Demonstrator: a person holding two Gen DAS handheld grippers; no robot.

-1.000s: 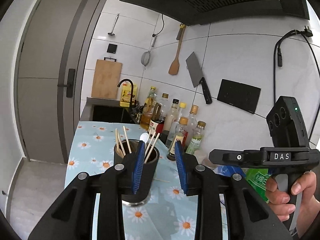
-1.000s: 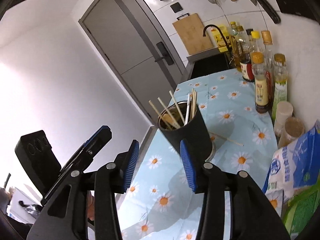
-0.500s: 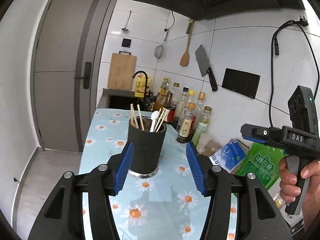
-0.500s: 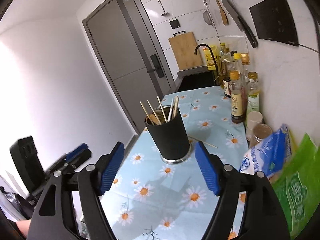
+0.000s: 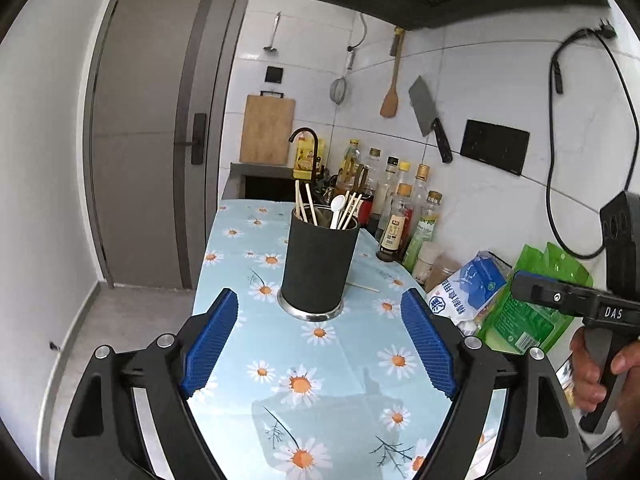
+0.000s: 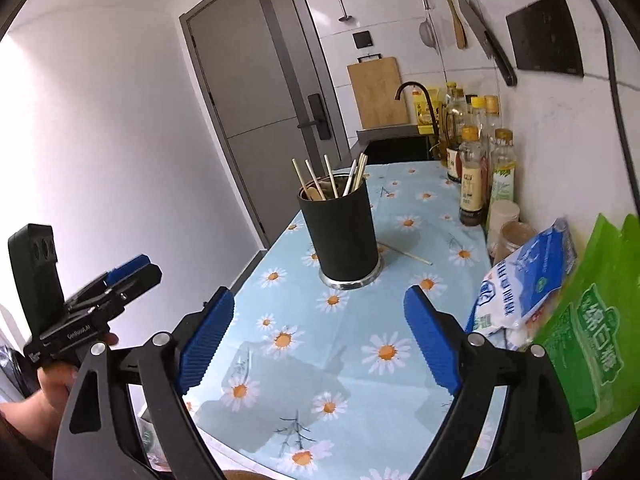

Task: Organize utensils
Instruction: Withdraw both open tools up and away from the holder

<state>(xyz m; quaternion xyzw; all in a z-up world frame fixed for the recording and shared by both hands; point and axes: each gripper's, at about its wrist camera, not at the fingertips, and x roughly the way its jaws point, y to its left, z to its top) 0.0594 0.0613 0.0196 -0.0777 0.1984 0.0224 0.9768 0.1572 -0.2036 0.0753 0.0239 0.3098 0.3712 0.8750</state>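
While both pairs of tongs hover above the daisy-print tablecloth [image 5: 352,364], neither has hold of anything: the left gripper [image 5: 320,344] and the right gripper [image 6: 320,340] have just been opening, their blue pads now spread wide with only cloth between them. Ahead of both stands the black utensil holder [image 5: 318,264], upright on its metal base near the middle of the counter, well clear of either set of fingers. Chopsticks [image 5: 301,202] and a white spoon [image 5: 337,205] stick up out of it in the left wrist view; the right wrist view looks further into the cup and shows a wooden spoon [image 6: 314,193] among the sticks. One loose chopstick [image 6: 404,253] lies flat on the cloth just beside the holder's base, on the wall side. From the left camera, a hand [image 5: 600,372] gripping the right tool's handle shows at the right edge, along with a cleaver [image 5: 430,118] and wooden spatula [image 5: 391,92] hanging on the tiles. From the right camera, the left tool appears at the left edge, and a green bag [image 6: 588,332] and a white-and-blue bag [image 6: 524,280] fill the right side by a row of bottles [image 6: 472,176].
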